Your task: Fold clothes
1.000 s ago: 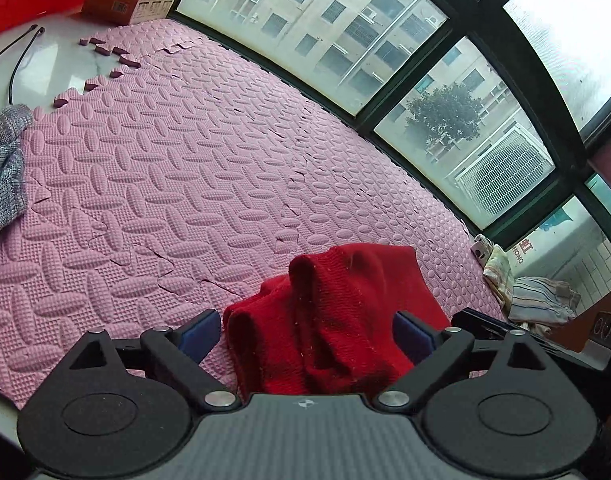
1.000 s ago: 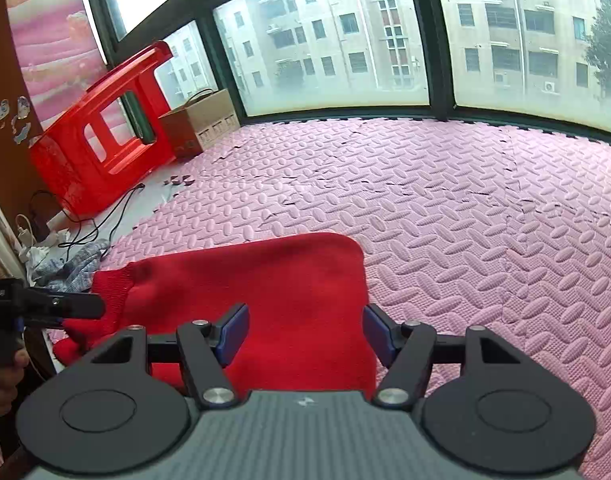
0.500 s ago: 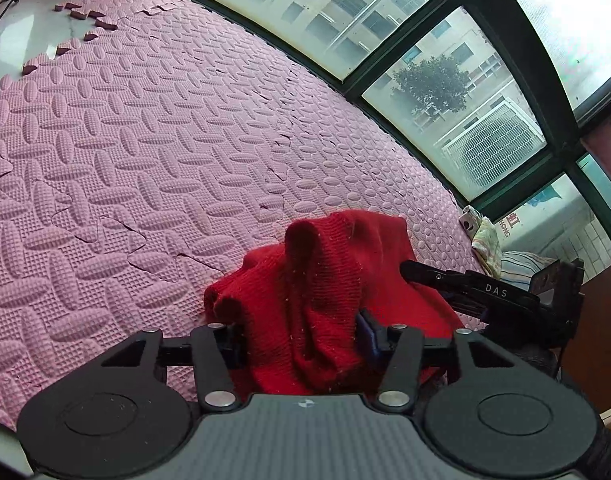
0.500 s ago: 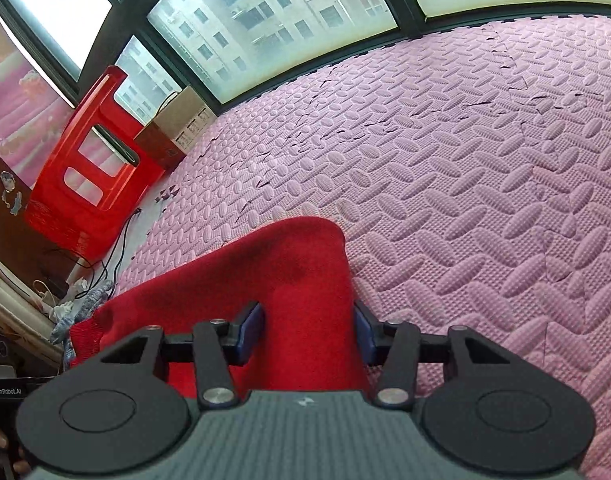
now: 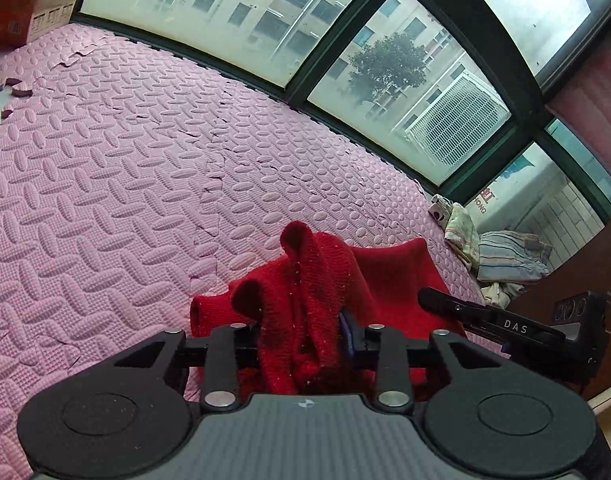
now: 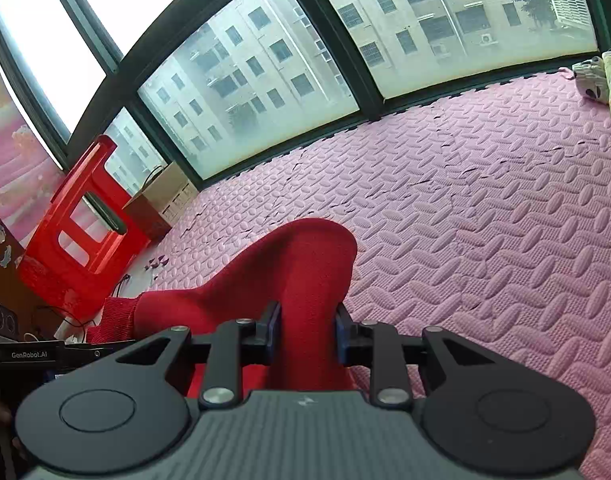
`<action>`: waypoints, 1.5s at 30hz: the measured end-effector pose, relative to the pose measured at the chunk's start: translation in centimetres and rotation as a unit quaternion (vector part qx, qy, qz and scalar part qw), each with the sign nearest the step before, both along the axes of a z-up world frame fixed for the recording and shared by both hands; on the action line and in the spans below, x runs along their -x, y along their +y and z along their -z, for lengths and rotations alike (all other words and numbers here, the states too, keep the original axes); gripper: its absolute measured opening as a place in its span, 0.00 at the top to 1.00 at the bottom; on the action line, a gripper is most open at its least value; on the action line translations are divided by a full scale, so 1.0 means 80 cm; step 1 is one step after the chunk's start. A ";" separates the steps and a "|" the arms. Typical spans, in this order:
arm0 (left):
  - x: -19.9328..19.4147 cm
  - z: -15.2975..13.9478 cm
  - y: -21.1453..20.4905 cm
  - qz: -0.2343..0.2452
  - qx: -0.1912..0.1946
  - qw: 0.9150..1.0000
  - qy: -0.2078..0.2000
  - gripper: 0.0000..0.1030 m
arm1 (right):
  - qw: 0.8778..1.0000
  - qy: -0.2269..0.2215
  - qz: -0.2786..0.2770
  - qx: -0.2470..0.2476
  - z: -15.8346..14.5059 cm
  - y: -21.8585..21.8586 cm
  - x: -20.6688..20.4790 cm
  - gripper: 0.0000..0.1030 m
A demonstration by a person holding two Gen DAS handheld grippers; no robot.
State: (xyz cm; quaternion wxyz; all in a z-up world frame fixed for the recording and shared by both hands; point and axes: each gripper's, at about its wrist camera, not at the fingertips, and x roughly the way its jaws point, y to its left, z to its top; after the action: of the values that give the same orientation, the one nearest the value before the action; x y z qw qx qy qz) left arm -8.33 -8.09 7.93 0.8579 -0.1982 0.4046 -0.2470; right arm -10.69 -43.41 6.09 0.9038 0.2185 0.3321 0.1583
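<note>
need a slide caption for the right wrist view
Right gripper, just closed, pinches a raised fold of the red sweater above the pink foam mat.

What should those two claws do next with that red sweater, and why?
Probably lift together. The left gripper and right gripper have just closed on bunched parts of the red sweater, which still sags crumpled on the pink mat; raising it should let it hang straight.

A red knit sweater [image 5: 317,280] lies on pink foam mats [image 5: 105,184] embossed with oval treads, a striped cloth pile [image 5: 509,260] at three o'clock.
</note>
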 end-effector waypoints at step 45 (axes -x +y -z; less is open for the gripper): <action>-0.154 -0.023 -0.305 0.142 -0.103 0.981 -0.080 0.47 | 0.979 0.008 0.157 0.131 0.017 -0.169 -0.090 0.60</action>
State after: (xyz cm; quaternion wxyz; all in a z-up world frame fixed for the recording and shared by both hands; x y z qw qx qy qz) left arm 3.96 -32.51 9.78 0.8597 -0.0293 0.3818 -0.3380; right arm -3.47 -56.97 4.71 0.9355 0.1486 0.3188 -0.0326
